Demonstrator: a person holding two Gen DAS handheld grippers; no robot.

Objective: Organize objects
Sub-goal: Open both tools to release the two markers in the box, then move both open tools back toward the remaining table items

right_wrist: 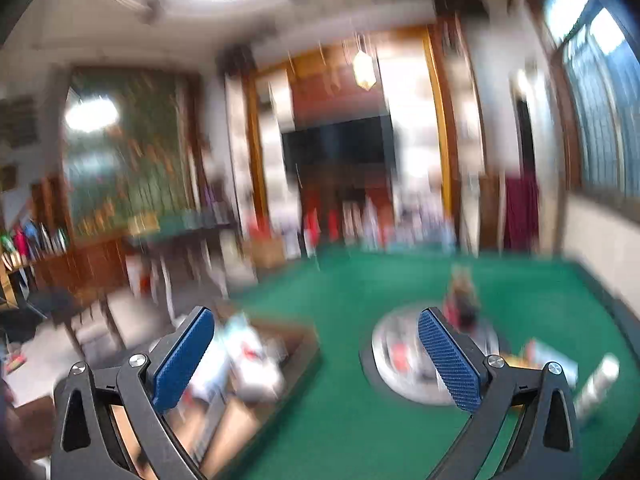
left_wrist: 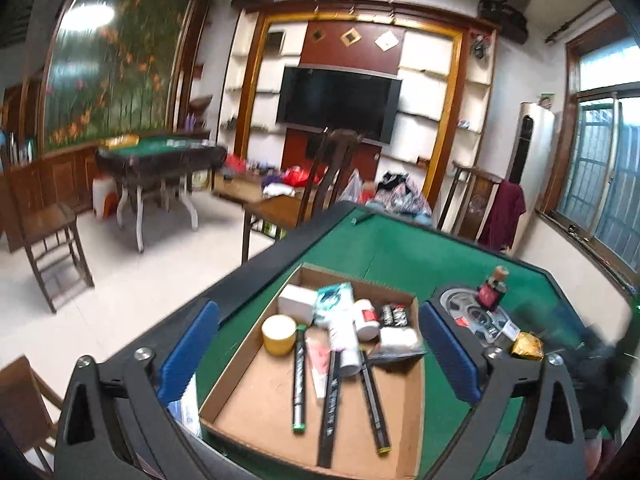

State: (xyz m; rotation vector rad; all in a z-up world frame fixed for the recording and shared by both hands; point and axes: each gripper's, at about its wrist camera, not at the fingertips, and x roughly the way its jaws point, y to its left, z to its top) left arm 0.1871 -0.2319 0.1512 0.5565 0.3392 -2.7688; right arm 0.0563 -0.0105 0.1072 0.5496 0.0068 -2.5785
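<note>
- Cardboard box [left_wrist: 256,392] sits lower centre of the left wrist view on the green table [left_wrist: 400,252], already holding markers [left_wrist: 299,384], yellow tape roll [left_wrist: 279,335] and white bottles [left_wrist: 344,336].
- My left gripper [left_wrist: 320,360] hangs over it, fingers spread, pinching nothing.
- My right gripper [right_wrist: 316,360] is spread and empty too; its view is smeared.
- Loose items remain lower right: small dark bottle [left_wrist: 493,289], gold wrapped piece [left_wrist: 527,346].
- Next grab, I judge: slow down, centre the bottle between my pads, then close.

Green felt table [left_wrist: 400,248]: cardboard tray [left_wrist: 256,396], small bottle [left_wrist: 493,289], gold wrapper [left_wrist: 527,345].
</note>
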